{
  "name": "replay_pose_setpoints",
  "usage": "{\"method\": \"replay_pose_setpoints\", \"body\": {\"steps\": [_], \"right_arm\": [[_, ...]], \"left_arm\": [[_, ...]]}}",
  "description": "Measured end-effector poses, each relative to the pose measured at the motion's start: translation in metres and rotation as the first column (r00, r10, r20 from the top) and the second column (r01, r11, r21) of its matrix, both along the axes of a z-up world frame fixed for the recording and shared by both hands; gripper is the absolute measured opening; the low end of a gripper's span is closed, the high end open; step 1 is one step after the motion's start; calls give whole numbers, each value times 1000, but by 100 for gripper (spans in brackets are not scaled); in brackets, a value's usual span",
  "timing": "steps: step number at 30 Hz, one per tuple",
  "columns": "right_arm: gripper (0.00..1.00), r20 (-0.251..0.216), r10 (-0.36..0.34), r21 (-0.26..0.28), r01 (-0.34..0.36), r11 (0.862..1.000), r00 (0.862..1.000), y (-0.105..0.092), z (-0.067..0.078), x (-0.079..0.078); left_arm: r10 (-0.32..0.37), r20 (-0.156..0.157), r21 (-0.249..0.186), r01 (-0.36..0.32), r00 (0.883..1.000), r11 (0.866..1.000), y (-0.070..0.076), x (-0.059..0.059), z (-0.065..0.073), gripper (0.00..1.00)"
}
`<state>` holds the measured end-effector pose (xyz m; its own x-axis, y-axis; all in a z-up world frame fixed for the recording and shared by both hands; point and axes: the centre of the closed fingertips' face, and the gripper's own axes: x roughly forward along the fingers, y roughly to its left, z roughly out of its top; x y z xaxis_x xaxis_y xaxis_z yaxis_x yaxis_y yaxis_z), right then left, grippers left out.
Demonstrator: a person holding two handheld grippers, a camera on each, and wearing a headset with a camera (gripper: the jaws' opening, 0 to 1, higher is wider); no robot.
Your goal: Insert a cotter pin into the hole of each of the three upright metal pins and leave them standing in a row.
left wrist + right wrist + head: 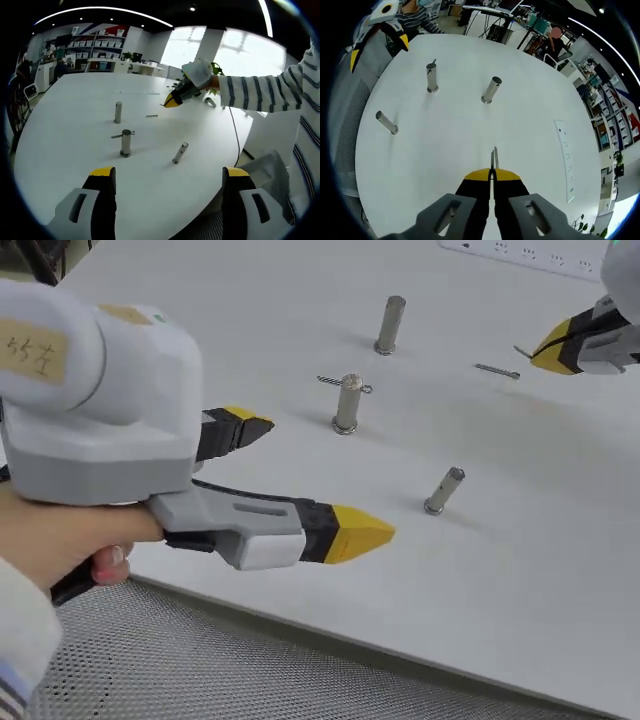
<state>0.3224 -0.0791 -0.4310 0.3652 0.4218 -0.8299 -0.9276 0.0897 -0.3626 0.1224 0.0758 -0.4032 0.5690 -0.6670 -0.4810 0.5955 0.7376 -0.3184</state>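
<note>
Left gripper (312, 476) spread above white bench (250, 300), right gripper (548, 348) pinching thin metal cotter pin (493, 156), second cotter pin (328, 380) through middle grey steel pin (347, 408).

Left gripper (168, 173), jaws spread wide, faces three metal pins (126, 142).

Bright, even indoor light falls on the white table (500, 590) in my head view. The pins (347, 405) cast only faint, soft shadows, and their tops catch small glints. My left gripper (330, 478), close to the lens, looks slightly soft. In the left gripper view, windows (200, 45) behind the table blow out to white and ceiling strips (100, 9) glare. Both gripper views bend strongly at the edges, curving the table's rim. In the right gripper view, the cotter pin (493, 156) pinched in my right gripper (493, 172) is sharp; the far room blurs.
</note>
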Motion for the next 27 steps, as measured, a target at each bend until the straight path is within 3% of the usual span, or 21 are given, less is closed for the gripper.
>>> {"method": "replay_pose_setpoints", "body": {"steps": [4,8,13,18,22,27], "right_arm": [[0,50,26,29,-27,999,998,4,16,-10],[0,147,36,59,-46,997,988,9,32,-16],[0,184,37,91,-55,994,982,12,38,-27],[0,216,62,116,-88,989,974,22,47,-52],[0,239,95,111,-124,986,966,30,50,-70],[0,279,141,104,-176,979,950,41,54,-92]], "left_arm": [[0,2,-27,0,1000,1000,-5,8,8,84],[-18,13,-18,18,1000,1000,-10,15,13,83],[-33,21,-35,34,999,999,-18,25,21,79],[-48,7,-94,48,999,994,-31,35,28,73],[-65,5,-110,65,998,992,-38,42,29,68],[-71,-9,-166,68,997,984,-49,48,33,59]]}}
